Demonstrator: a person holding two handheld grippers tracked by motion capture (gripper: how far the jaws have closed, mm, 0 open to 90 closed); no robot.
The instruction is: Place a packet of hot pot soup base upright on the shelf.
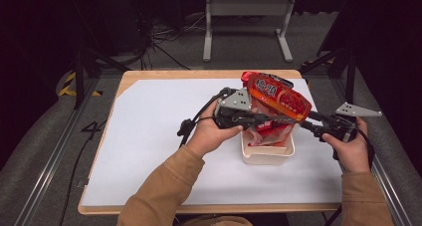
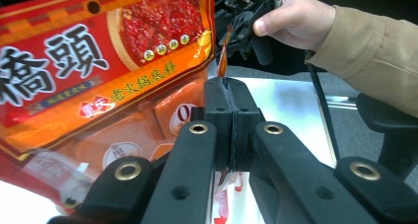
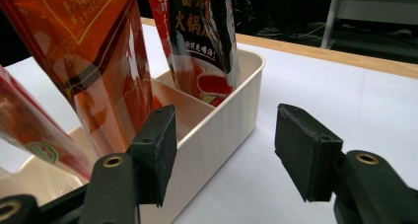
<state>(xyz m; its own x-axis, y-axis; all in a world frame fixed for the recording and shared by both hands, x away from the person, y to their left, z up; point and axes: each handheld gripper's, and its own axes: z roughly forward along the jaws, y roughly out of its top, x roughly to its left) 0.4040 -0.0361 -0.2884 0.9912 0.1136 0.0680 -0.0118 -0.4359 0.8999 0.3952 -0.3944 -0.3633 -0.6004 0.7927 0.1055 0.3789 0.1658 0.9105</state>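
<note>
Two grippers work at a cream box of red sauce pouches on my white table.

Nearest me, my left gripper (image 2: 231, 118) has its jaws pressed together on the thin edge of a large red pouch (image 1: 278, 99), holding it tilted above the box (image 1: 266, 155). My right gripper (image 3: 224, 150) sits just beside the box's right side with its jaws standing apart, gripping nothing; one jaw is over the box's rim, the other over bare table (image 1: 149, 136). Inside the box, further pouches (image 3: 202, 41) stand upright in a compartment. Beyond the table lies grey floor and a metal frame (image 1: 246, 24).
</note>
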